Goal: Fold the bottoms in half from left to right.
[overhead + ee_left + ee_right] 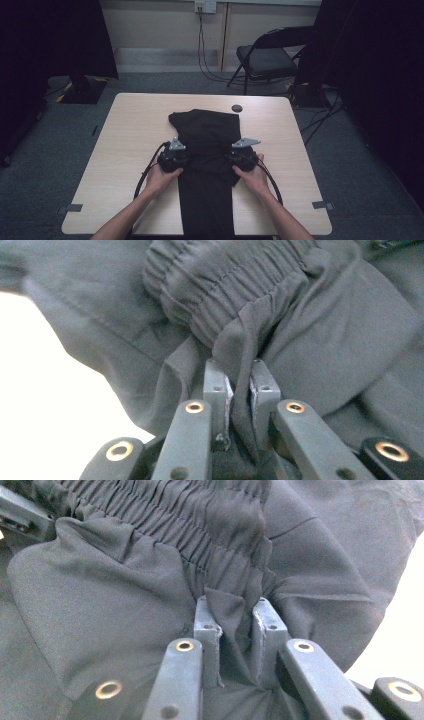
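Note:
Black trousers [205, 150] with an elastic waistband lie folded along the middle of the light wooden table [125, 145], one end hanging over the near edge. My left gripper [172, 159] is at the garment's left side, shut on a fold of the dark cloth [240, 390] just below the gathered waistband [225, 285]. My right gripper [242, 156] is at the right side, shut on a pinch of the same fabric [232, 625] under the waistband [200, 525]. Cloth fills the gap between each pair of jaws. Both hands hold the grippers low over the table.
A small dark round disc [237, 108] lies on the table past the trousers. A black folding chair [267, 57] stands behind the table on the grey carpet. Cables [205, 65] hang from a wall socket. Dark curtains flank both sides.

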### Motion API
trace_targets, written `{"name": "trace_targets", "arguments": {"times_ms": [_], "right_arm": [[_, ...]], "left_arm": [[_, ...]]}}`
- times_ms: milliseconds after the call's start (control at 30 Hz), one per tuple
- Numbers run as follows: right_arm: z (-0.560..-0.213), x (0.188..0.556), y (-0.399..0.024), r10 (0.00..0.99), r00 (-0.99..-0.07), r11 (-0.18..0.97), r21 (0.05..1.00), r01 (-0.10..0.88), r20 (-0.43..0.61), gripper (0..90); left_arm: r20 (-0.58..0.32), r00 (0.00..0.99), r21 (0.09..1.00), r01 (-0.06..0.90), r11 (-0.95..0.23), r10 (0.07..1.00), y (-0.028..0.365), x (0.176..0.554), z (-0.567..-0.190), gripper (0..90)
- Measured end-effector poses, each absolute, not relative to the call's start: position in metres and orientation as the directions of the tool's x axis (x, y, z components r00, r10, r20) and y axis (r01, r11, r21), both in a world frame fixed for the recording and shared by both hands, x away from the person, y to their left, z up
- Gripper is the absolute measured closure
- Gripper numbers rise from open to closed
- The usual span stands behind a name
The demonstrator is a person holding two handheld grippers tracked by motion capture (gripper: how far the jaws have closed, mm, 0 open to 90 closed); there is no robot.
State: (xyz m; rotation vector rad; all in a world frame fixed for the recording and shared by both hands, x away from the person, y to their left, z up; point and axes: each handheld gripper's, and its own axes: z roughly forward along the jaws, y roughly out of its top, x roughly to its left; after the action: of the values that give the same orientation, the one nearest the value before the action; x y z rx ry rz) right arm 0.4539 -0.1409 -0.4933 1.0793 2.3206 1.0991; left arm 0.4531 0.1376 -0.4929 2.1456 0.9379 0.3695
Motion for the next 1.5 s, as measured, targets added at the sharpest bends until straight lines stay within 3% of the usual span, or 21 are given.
{"name": "trace_targets", "arguments": {"times_ms": [133,333,567,700,867,1100,1167,1367,1500], "right_arm": [[-0.493,0.473,-0.139,0.783,-0.621,0.384,0.771,0.509,0.020,77.4],[-0.490,0.472,-0.144,0.772,-0.635,0.373,0.780,0.503,0.040,75.6],[-0.478,0.469,-0.156,0.758,-0.648,0.348,0.793,0.501,0.077,44.9],[-0.476,0.474,-0.159,0.753,-0.648,0.324,0.793,0.517,0.115,37.9],[-0.476,0.480,-0.146,0.741,-0.663,0.345,0.787,0.511,0.106,38.8],[-0.495,0.479,-0.140,0.747,-0.658,0.372,0.762,0.529,0.092,52.1],[-0.492,0.478,-0.137,0.743,-0.667,0.399,0.758,0.516,0.063,57.2],[-0.497,0.491,-0.135,0.780,-0.623,0.353,0.781,0.516,0.059,57.0],[-0.498,0.498,-0.136,0.798,-0.598,0.314,0.793,0.523,0.078,56.9]], "left_arm": [[-0.033,0.679,0.742,0.509,-0.438,0.733,0.137,0.464,-0.492,82.0],[-0.067,0.688,0.752,0.511,-0.416,0.722,0.142,0.461,-0.489,78.4],[-0.145,0.707,0.775,0.516,-0.364,0.693,0.146,0.460,-0.476,50.0],[-0.143,0.684,0.790,0.515,-0.334,0.715,0.147,0.465,-0.476,41.5],[-0.139,0.678,0.758,0.542,-0.363,0.722,0.142,0.470,-0.488,46.9],[-0.127,0.671,0.750,0.547,-0.372,0.730,0.135,0.472,-0.495,63.1],[-0.107,0.661,0.755,0.540,-0.371,0.743,0.133,0.474,-0.496,64.2],[-0.094,0.627,0.770,0.538,-0.343,0.773,0.130,0.492,-0.498,63.2],[-0.134,0.617,0.763,0.564,-0.317,0.775,0.131,0.502,-0.493,64.4]]}}
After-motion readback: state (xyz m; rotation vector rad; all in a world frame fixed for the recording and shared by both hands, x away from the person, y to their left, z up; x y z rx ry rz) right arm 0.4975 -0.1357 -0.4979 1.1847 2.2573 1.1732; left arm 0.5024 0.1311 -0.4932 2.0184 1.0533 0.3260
